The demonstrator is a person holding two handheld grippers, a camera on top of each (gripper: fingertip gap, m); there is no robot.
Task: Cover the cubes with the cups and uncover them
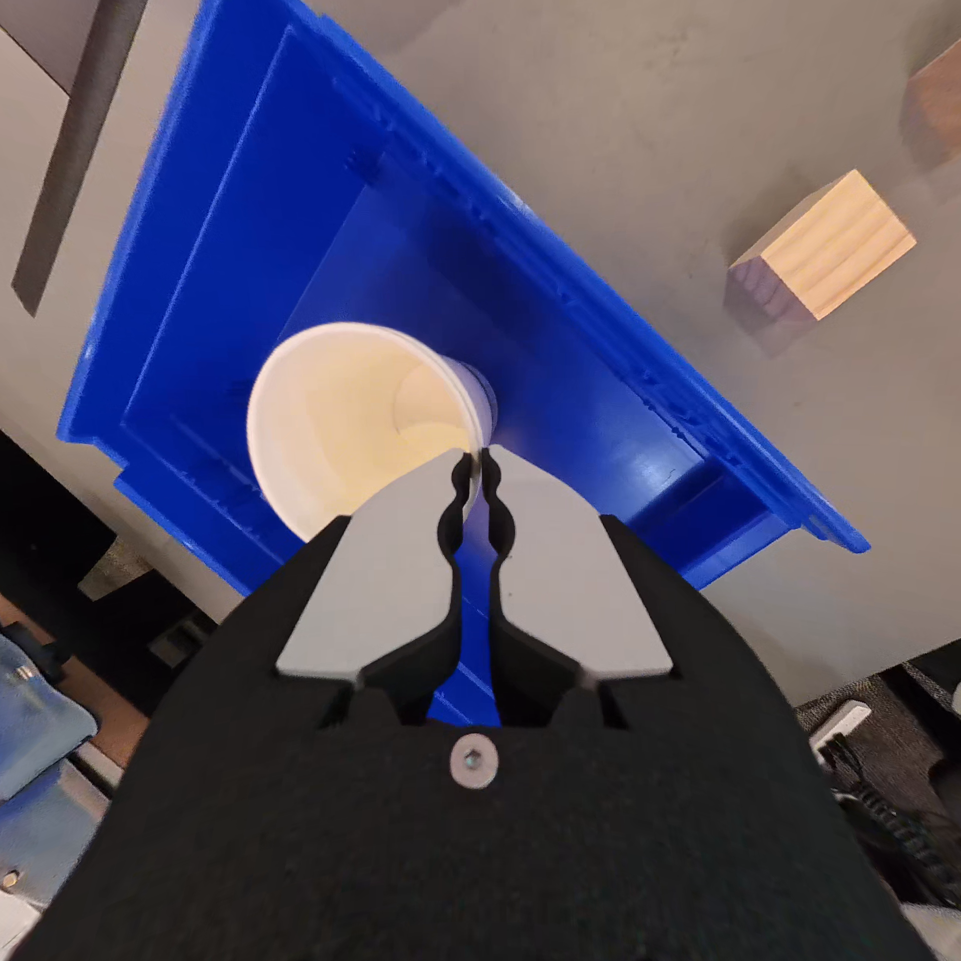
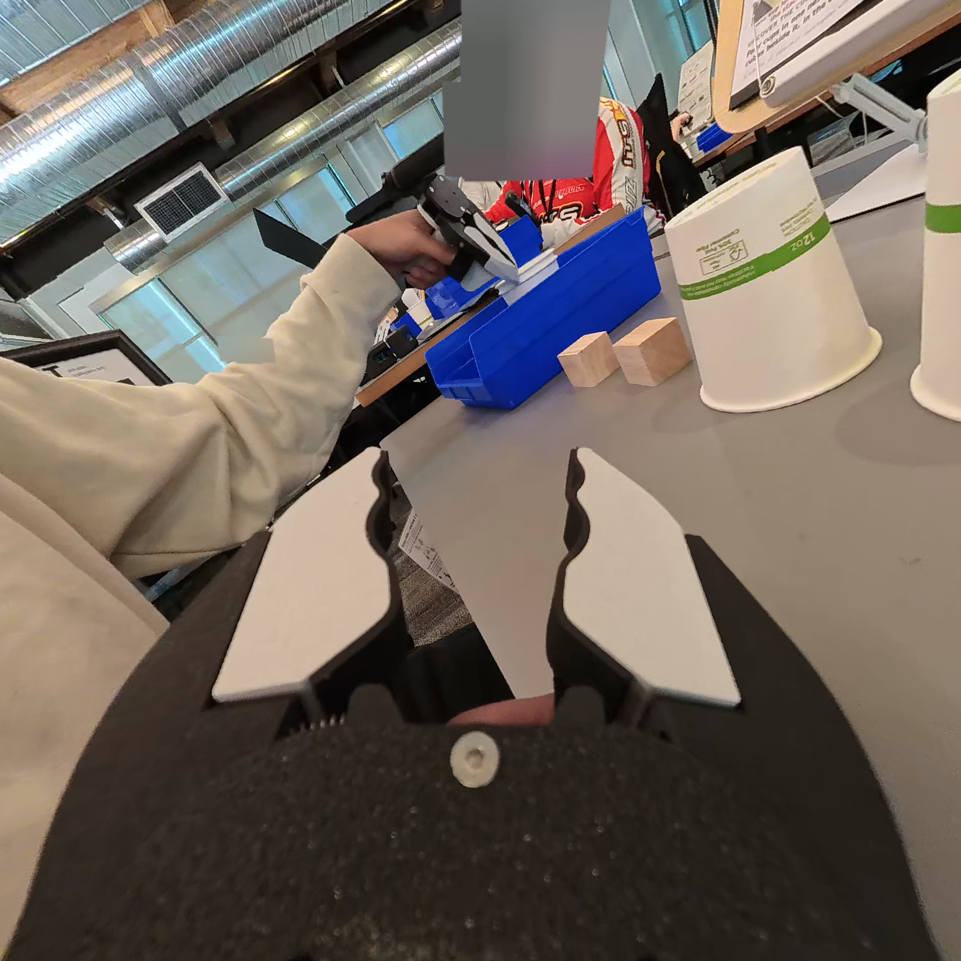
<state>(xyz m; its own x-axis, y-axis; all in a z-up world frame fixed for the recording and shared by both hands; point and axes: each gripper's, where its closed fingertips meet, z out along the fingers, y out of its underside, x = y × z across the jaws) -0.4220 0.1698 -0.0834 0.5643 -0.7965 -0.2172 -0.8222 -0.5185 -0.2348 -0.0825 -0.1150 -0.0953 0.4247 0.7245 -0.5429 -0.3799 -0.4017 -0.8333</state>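
My left gripper (image 1: 477, 453) is shut on the rim of a white paper cup (image 1: 343, 416), held mouth-up over the blue bin (image 1: 218, 291). In the right wrist view the left gripper (image 2: 512, 273) reaches into the blue bin (image 2: 551, 333). Two wooden cubes (image 2: 590, 359) (image 2: 652, 351) stand bare on the grey table next to the bin. One cube also shows in the left wrist view (image 1: 827, 244). Two white cups with green bands (image 2: 764, 291) (image 2: 944, 249) stand upside down on the table. My right gripper (image 2: 478, 457) is open and empty above the table's near edge.
A person's cream sleeve (image 2: 197, 416) stretches across the left. A person in a red jacket (image 2: 613, 156) sits behind the bin. A clipboard stand (image 2: 811, 57) is at the back right. The table edge (image 2: 416, 499) runs under my right gripper.
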